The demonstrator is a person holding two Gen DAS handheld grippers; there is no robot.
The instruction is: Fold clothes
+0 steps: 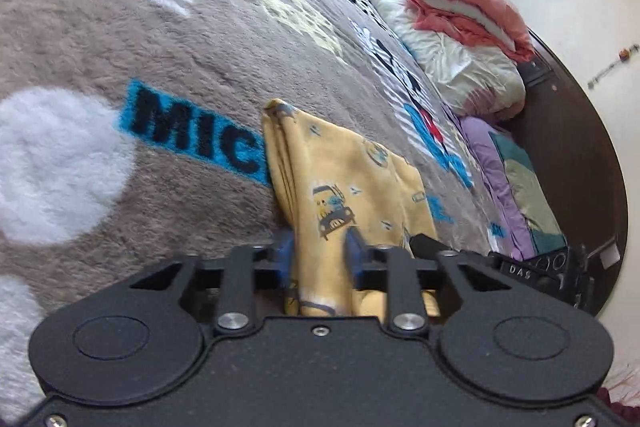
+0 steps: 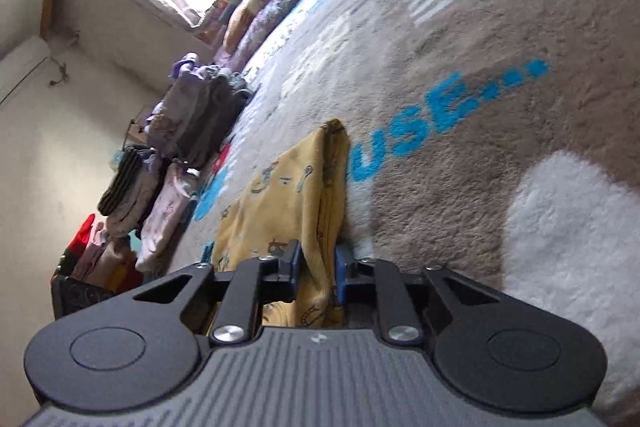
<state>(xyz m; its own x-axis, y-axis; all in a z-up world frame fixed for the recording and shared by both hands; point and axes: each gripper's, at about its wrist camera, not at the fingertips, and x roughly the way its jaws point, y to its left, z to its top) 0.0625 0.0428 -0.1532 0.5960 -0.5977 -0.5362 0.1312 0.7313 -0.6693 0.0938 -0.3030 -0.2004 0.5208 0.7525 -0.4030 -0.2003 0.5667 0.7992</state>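
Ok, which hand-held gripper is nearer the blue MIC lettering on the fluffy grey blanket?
Left. The left hand-held gripper clamps the yellow printed cloth beside the blue MIC lettering; the right hand-held gripper clamps the cloth's opposite side, farther off.

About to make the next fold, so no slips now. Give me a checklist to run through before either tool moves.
1. Left tool clamped on the yellow garment: ok, cloth sits between its blue pads.
2. Right tool clamped on the same garment: ok.
3. Garment bunched in layers at its far corner: ok, several edges stacked.
4. Blanket bare ahead of the garment: ok.
5. Folded clothes stack apart from the garment: ok.
6. All layers caught in each grip: cannot tell.
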